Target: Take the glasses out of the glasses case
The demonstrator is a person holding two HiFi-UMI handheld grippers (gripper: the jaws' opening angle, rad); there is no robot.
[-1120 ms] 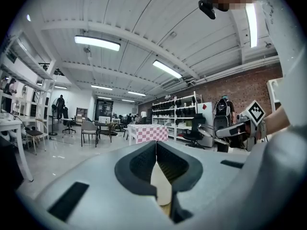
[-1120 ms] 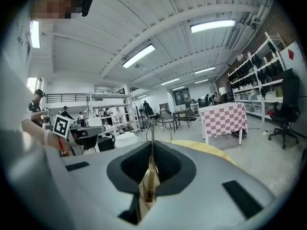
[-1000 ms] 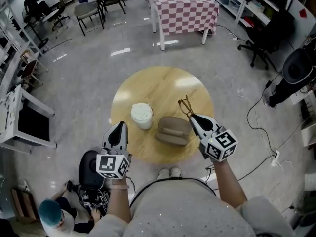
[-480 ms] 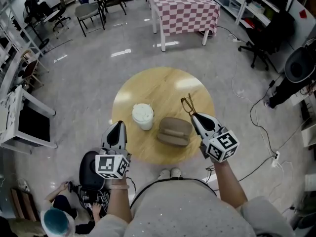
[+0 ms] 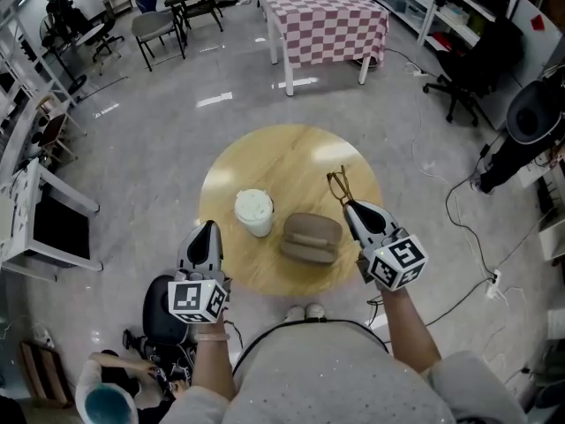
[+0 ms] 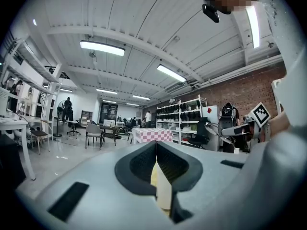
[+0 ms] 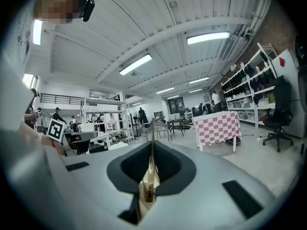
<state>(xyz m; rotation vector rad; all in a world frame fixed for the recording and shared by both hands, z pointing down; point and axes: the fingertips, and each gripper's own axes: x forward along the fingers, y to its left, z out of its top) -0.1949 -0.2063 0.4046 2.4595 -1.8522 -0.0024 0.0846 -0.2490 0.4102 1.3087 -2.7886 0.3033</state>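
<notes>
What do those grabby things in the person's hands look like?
Both the left gripper and the right gripper are pale grey shells, with black-lined fingers that taper to a point. Each carries a white cube printed with black square markers at its back end. The person wears a speckled grey top.

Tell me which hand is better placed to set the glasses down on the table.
Right. The right tool is shut on the glasses, over the table beside the case. The left tool is shut, empty, back at the table's edge.
</notes>
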